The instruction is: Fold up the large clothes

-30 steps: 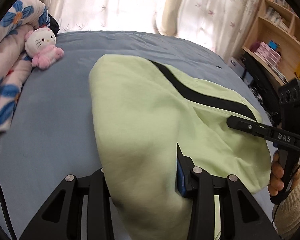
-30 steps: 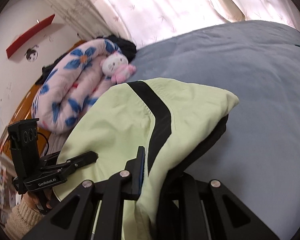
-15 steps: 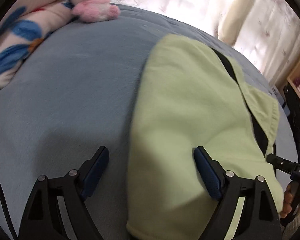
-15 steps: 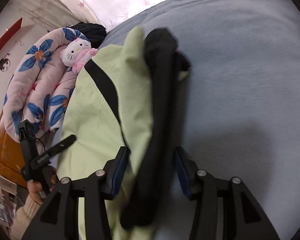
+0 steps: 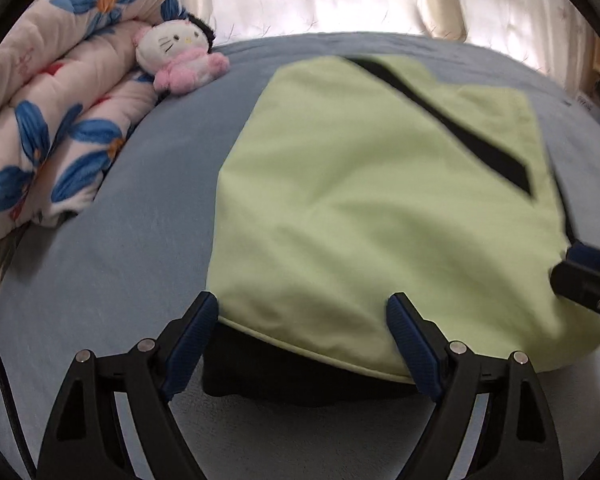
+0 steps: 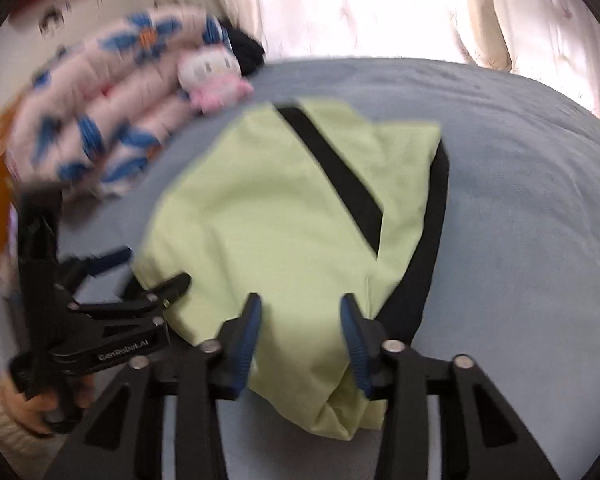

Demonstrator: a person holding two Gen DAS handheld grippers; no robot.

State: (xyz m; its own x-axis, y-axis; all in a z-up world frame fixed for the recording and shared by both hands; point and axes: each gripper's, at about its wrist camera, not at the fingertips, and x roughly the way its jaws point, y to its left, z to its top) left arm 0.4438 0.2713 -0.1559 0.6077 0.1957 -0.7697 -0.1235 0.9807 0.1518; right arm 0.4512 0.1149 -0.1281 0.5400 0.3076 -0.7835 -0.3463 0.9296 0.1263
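From your left wrist, the left gripper (image 5: 302,322) gapes wide, holding nothing, at the near edge of the folded green garment (image 5: 372,208) mid-bed (image 5: 148,208), with a floral quilt (image 5: 56,120) and plush cat (image 5: 180,60) toward the far-left corner. From your right wrist, the right gripper (image 6: 300,334) stands parted astride the garment's near fold without pinching it, and the other tool reads "GenRobot.AI".

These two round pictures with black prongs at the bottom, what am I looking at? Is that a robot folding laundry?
No robot: a person holds a two-finger gripper in each hand, and each gripper carries a wide-angle camera looking along its fingers. One picture is from the left gripper, the other from the right gripper. In the right one you can also see the left tool and the hand gripping it. A folded light-green garment with black trim lies on a blue bed. Both grippers are open around its near edge and hold nothing. A flowered quilt and a plush toy lie at the side.
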